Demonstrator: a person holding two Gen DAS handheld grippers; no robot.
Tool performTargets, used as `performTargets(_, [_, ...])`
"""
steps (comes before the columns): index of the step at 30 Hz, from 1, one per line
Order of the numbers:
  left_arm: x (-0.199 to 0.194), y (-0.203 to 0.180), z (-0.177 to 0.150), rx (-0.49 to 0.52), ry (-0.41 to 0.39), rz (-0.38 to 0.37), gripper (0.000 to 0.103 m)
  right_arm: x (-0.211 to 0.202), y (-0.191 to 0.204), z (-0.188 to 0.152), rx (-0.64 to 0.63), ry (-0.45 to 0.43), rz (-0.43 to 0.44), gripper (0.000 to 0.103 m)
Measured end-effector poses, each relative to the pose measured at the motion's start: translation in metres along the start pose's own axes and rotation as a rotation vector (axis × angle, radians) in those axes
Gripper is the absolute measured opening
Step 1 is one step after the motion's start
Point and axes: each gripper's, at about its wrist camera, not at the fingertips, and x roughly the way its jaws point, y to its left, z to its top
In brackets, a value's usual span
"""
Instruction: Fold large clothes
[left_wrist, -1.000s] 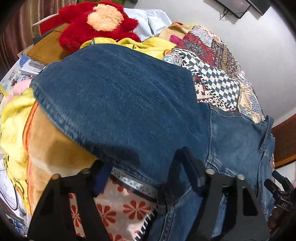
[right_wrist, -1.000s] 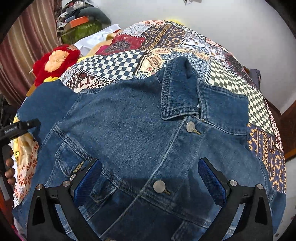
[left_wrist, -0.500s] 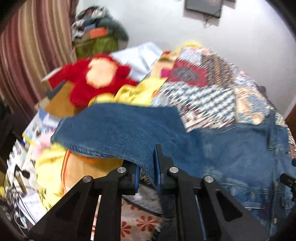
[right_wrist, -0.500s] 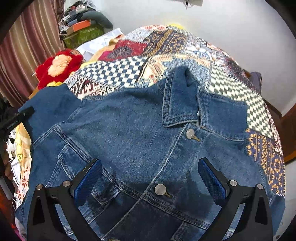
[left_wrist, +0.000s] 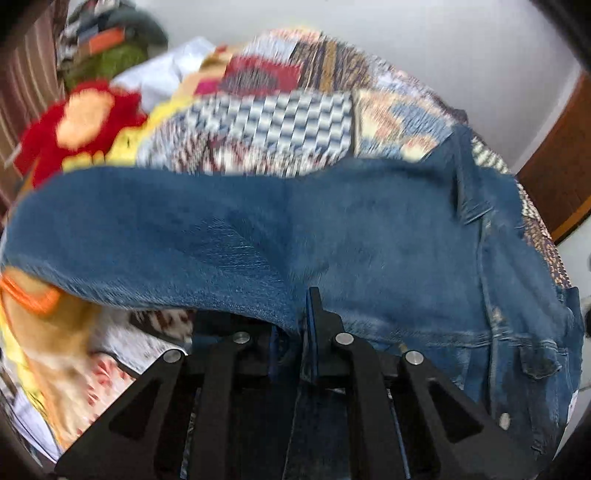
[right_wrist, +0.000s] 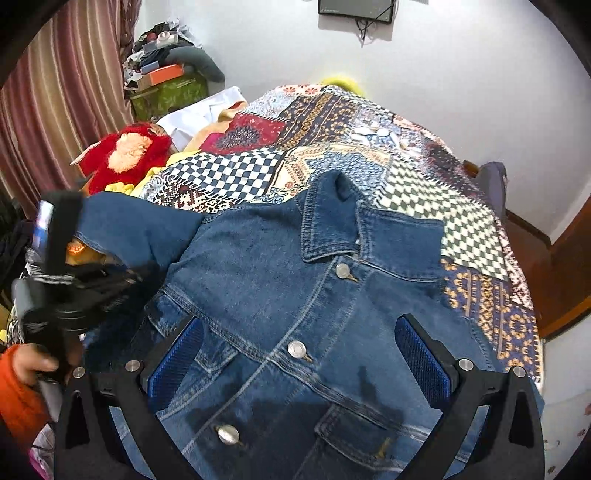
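Item: denim jacket (right_wrist: 288, 295), blue, buttoned down the front, collar (right_wrist: 332, 229) turned out; lies front up on a patchwork bedspread (right_wrist: 332, 140) that covers the bed. Its sleeve (left_wrist: 155, 236) stretches across the left wrist view, raised off the bedding; the picture there is blurred. Left gripper (left_wrist: 295, 332): black, with blue pads, clamped tight on the edge of that sleeve, denim pinched between the fingers. Seen from the right wrist view, the same tool sits at the jacket's left side, held by a hand (right_wrist: 33, 365) in an orange sleeve (right_wrist: 14, 398). Right gripper (right_wrist: 299, 354): fingers spread wide, nothing between the pads, hovering above the jacket's chest over the middle button (right_wrist: 296, 349); whether the fingertips touch the cloth cannot be told. Surroundings: red plush toy (right_wrist: 125, 155) at the bed's left edge, beside yellow cloth (right_wrist: 122, 186); striped curtain (right_wrist: 55, 103) behind; a pile of boxes and clothes (right_wrist: 166, 74) in the corner; a dark screen (right_wrist: 354, 9) mounted on the white wall (right_wrist: 461, 74); white sheet (right_wrist: 199, 114) near the toy.
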Motion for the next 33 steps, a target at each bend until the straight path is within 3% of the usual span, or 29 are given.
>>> performTargets(3, [0.012,0.009,-0.008,-0.052,0.052,-0.032,0.017,-0.011,-0.001,-0.004,-0.015,-0.011,-0.012,0.103])
performTargets(4, [0.013,0.009,-0.01,-0.066,0.059,-0.041,0.03,-0.014,-0.001,-0.005,-0.021,-0.014,-0.018,0.103])
performTargets(5, [0.012,0.014,-0.012,-0.088,0.069,-0.047,0.055,-0.017,-0.001,-0.006,-0.027,-0.018,-0.026,0.103])
performTargets(7, [0.004,0.024,-0.015,-0.129,0.078,-0.054,0.07,-0.021,0.001,-0.007,-0.041,-0.029,-0.036,0.103])
performTargets(17, [-0.057,0.105,-0.023,-0.298,-0.037,-0.14,0.07,-0.023,0.034,-0.008,-0.152,-0.067,-0.06,0.103])
performTargets(20, [-0.05,0.137,-0.016,-0.373,-0.041,-0.138,0.07,-0.018,0.042,-0.008,-0.168,-0.062,-0.056,0.103])
performTargets(24, [-0.031,0.172,-0.01,-0.528,-0.026,-0.22,0.07,-0.01,0.047,-0.008,-0.168,-0.044,-0.051,0.103])
performTargets(27, [-0.022,0.184,-0.002,-0.588,-0.053,-0.209,0.07,-0.004,0.042,-0.008,-0.154,-0.024,-0.054,0.103])
performTargets(28, [-0.021,0.185,0.0,-0.602,-0.06,-0.196,0.067,-0.002,0.04,-0.009,-0.149,-0.018,-0.058,0.103])
performTargets(30, [-0.02,0.185,0.006,-0.614,-0.074,-0.167,0.052,0.002,0.033,-0.009,-0.129,-0.003,-0.066,0.103])
performTargets(31, [-0.021,0.183,0.008,-0.605,-0.078,-0.142,0.036,0.003,0.029,-0.01,-0.117,0.002,-0.068,0.103])
performTargets(33, [-0.028,0.173,0.015,-0.561,-0.122,-0.023,0.029,0.006,0.017,-0.011,-0.084,0.015,-0.07,0.103])
